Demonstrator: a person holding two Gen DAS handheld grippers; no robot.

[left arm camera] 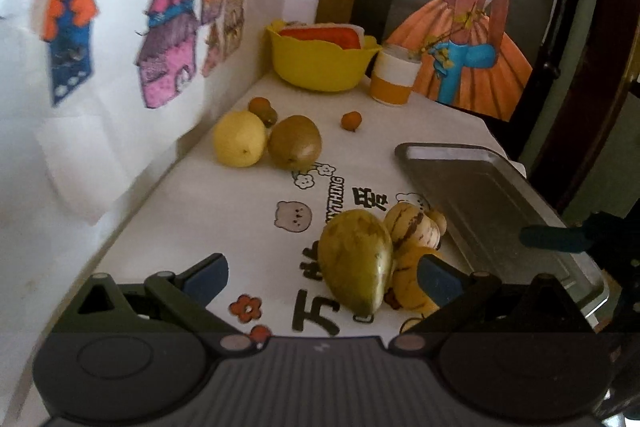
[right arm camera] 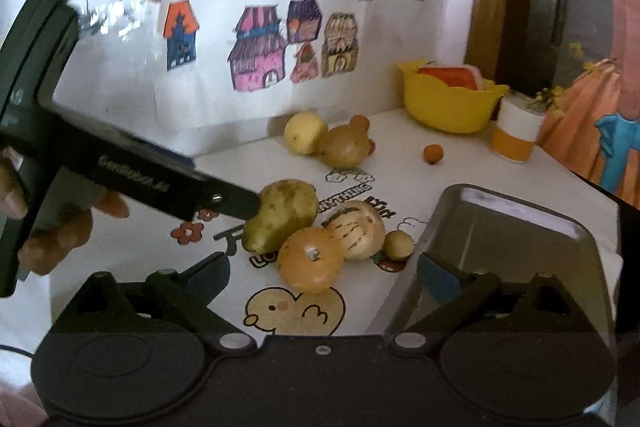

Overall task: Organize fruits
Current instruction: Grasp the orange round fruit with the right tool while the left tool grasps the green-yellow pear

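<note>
A green-yellow mango-like fruit [left arm camera: 356, 259] lies on the printed cloth between the fingers of my left gripper [left arm camera: 322, 279], which is open and not closed on it. Just right of it sit two striped yellow melons [left arm camera: 408, 227] [left arm camera: 412, 287] and a small round fruit [left arm camera: 438, 221]. In the right wrist view my right gripper [right arm camera: 324, 277] is open above the cloth, with an orange-yellow melon [right arm camera: 310, 259] just beyond its fingers. The left gripper's fingertip [right arm camera: 236, 203] touches the green fruit [right arm camera: 280, 215]. A yellow pear [left arm camera: 240, 139] and a brown pear [left arm camera: 294, 143] lie further back.
A bare metal tray [left arm camera: 492, 203] lies at the right, its near corner under my right finger. A yellow bowl [left arm camera: 320, 63] holding a sponge and a white-orange cup [left arm camera: 394, 79] stand at the back. Small orange fruits [left arm camera: 351, 121] lie loose. A wall with drawings runs along the left.
</note>
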